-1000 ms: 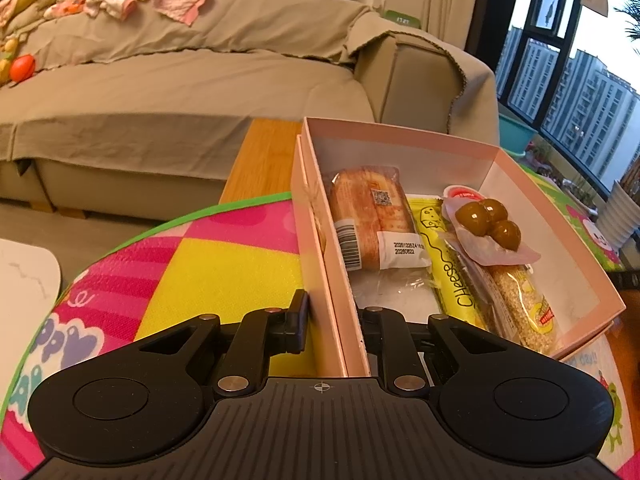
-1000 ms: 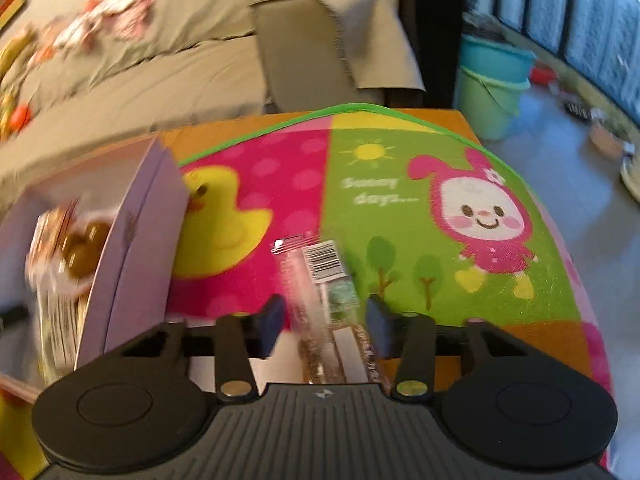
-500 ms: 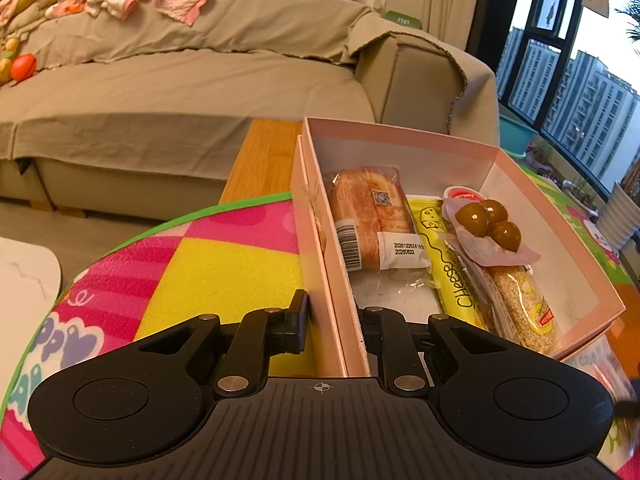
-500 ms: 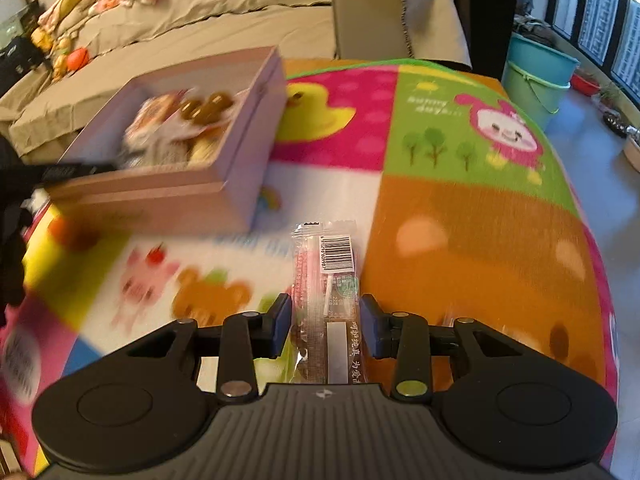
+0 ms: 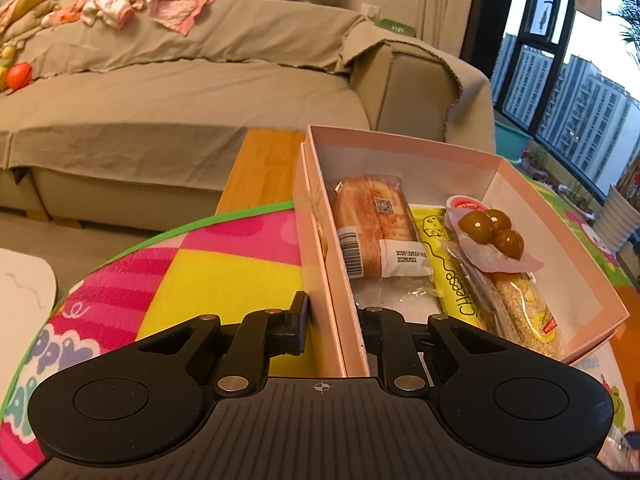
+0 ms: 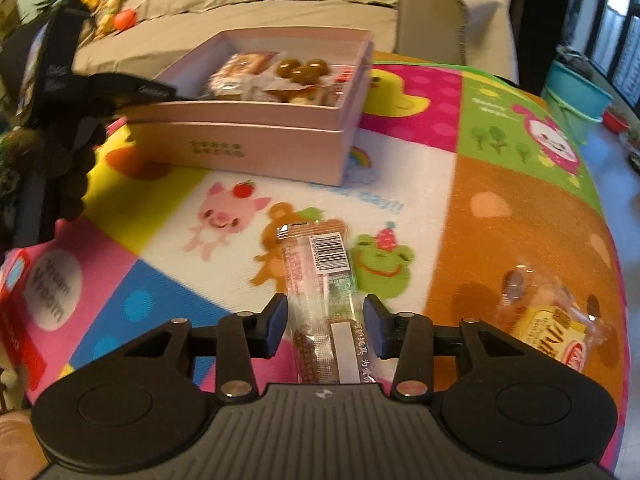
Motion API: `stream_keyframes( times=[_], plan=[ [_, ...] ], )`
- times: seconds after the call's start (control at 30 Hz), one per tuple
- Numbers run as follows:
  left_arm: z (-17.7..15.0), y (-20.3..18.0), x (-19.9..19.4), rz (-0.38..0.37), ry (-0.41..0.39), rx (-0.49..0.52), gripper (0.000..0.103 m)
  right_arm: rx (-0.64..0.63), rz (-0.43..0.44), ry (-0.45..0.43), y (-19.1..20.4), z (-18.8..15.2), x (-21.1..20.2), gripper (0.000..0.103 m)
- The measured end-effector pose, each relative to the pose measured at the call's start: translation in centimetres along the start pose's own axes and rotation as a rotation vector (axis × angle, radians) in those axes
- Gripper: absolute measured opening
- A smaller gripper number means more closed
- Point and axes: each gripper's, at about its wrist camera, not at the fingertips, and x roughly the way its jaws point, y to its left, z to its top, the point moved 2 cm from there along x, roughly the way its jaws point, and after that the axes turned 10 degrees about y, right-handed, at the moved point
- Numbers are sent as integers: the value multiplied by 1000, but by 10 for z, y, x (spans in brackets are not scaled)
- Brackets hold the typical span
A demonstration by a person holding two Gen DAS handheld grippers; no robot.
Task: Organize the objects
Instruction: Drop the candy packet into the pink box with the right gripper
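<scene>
Mat (image 6: 500,200) clear toward pink box (image 6: 256,148); yellow packet (image 6: 556,332) lies right.

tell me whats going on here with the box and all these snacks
A person with a hand-held gripper in each hand is tidying snacks into a pink box on a colourful mat. The left hand-held gripper is clamped on the box's near wall, steadying it. The right hand-held gripper carries a long wrapped snack bar between its fingers, above the mat and short of the box. The box already holds a bread pack, a yellow cheese stick and other packets. One more wrapped snack lies on the mat.
</scene>
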Motion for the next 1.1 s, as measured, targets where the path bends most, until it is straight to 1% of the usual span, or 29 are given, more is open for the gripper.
stream_keyframes(
  times=[0.03,0.1,0.2,0.23,0.3,0.33,0.43,0.47,0.53,0.57,0.63,0.67,0.7,0.77,0.9,1.0,1.1],
  plan=[
    [0,0,0,-1,1,-4,18,-5,7,3,2,0,-1,38],
    [0,1,-2,-4,3,-7,18,-13,18,9,4,0,-3,37],
    [0,0,-4,-6,11,-2,18,-12,8,1,5,0,-10,36],
    [-1,0,-4,-5,11,-4,18,-9,8,-7,4,2,-15,36],
    [-1,0,-4,-6,11,-12,18,3,35,-45,4,9,-32,36],
    [-1,0,-4,-5,11,-15,18,3,50,-77,5,14,-44,36],
    [-2,0,-5,-6,14,-22,18,-12,75,-218,11,37,-85,36],
    [-2,0,-5,-7,15,-22,18,-14,94,-278,14,48,-101,36],
    [-3,0,-6,-7,15,-21,18,-13,137,-361,18,66,-122,36],
    [-3,0,-6,-6,16,-20,18,-12,155,-402,21,78,-130,36],
    [-3,0,-6,-6,15,-18,18,-22,168,-458,28,96,-137,36],
    [-3,0,-6,-5,15,-18,18,-21,177,-472,31,105,-135,36],
    [-3,0,-6,-6,14,-18,18,-14,193,-470,33,115,-131,36],
    [-3,0,-6,-7,12,-16,19,6,237,-437,38,132,-114,36],
    [-4,1,-7,-13,9,-18,19,58,252,-340,45,157,-63,36],
    [-4,2,-7,-19,8,-18,20,102,266,-260,48,165,-24,36],
    [-5,3,-7,-25,7,-19,20,127,266,-188,53,164,6,36]
  ],
)
